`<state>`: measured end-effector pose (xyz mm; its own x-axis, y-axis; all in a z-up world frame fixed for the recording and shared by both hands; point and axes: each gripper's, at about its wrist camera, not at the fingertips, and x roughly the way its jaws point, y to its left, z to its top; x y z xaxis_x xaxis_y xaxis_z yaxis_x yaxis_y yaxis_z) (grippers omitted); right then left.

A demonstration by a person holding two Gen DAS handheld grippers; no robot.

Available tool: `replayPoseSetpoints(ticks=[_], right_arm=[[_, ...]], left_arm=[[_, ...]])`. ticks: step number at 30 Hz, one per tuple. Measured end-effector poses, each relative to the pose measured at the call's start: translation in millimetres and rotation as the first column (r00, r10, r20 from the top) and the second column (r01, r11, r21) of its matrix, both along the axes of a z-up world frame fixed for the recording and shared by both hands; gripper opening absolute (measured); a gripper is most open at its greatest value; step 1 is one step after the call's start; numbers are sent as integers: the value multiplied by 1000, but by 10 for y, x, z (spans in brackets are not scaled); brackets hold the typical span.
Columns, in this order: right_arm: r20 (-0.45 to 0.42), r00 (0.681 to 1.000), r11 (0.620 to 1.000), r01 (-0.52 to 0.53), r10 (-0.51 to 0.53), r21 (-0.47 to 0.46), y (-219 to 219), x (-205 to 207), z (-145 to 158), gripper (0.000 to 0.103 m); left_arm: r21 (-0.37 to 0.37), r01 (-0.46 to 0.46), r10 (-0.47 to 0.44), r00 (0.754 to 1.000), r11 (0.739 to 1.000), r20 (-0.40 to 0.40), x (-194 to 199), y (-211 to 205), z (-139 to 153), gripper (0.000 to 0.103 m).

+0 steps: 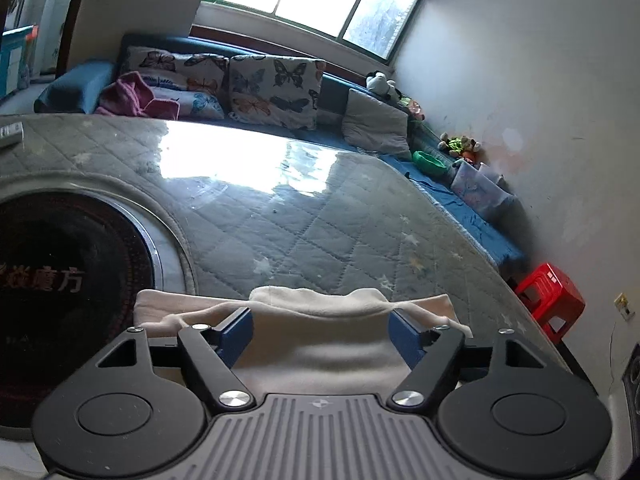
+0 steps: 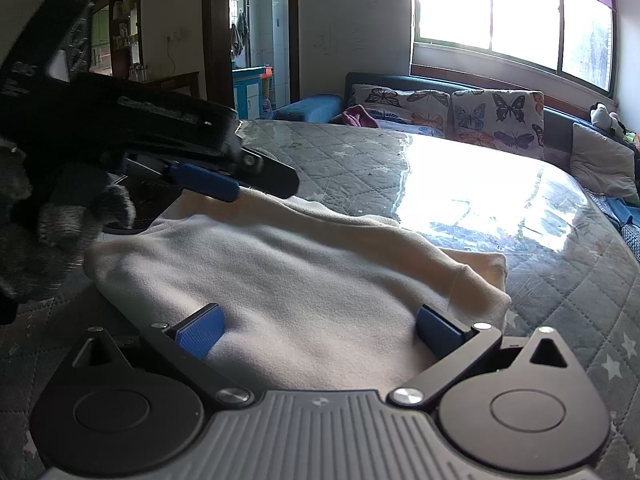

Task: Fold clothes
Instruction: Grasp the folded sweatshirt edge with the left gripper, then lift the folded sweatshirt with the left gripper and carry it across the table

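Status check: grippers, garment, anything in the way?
Left gripper open, right gripper open, both over the cream garment. Garment folded on quilted table, not gripped. Nothing in the way.

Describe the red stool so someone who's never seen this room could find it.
Start at the big quilted grey table and follow its right-hand edge toward the white wall. There stands a small plastic stool; it is the only bright red thing there.
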<state>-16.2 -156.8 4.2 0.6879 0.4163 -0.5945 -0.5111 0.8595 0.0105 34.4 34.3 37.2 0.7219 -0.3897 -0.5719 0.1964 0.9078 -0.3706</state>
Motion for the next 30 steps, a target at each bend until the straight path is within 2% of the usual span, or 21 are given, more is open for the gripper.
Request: replayPoseSetpoints(ticks=[5, 8, 13, 15, 18, 23, 30], right_arm=[[0, 1000, 1000, 0, 0, 1, 0, -3, -2, 103], [-1, 1000, 1000, 0, 0, 1, -5, -4, -4, 103], [0, 1000, 1000, 0, 0, -2, -8, -8, -7, 103], [0, 1000, 1000, 0, 0, -3, -5, -10, -7, 103], [2, 1000, 1000, 0, 0, -8, 11, -14, -10, 103], [5, 1000, 1000, 2, -2, -14, 36, -13, -11, 103], [6, 1000, 1000, 2, -2, -18, 37, -3, -10, 103]], left_arm=[[32, -35, 36, 998, 999, -42, 126, 18, -122, 78], [29, -31, 32, 999, 999, -38, 119, 36, -131, 79], [32, -41, 42, 999, 999, -19, 28, 47, -39, 88], [36, -45, 45, 999, 998, 2, -35, 58, 20, 97], [49, -58, 56, 997, 997, 45, -149, 78, 113, 103], [57, -85, 80, 993, 995, 84, -325, 150, 214, 103], [18, -137, 134, 986, 990, 96, -582, 374, 219, 103]])
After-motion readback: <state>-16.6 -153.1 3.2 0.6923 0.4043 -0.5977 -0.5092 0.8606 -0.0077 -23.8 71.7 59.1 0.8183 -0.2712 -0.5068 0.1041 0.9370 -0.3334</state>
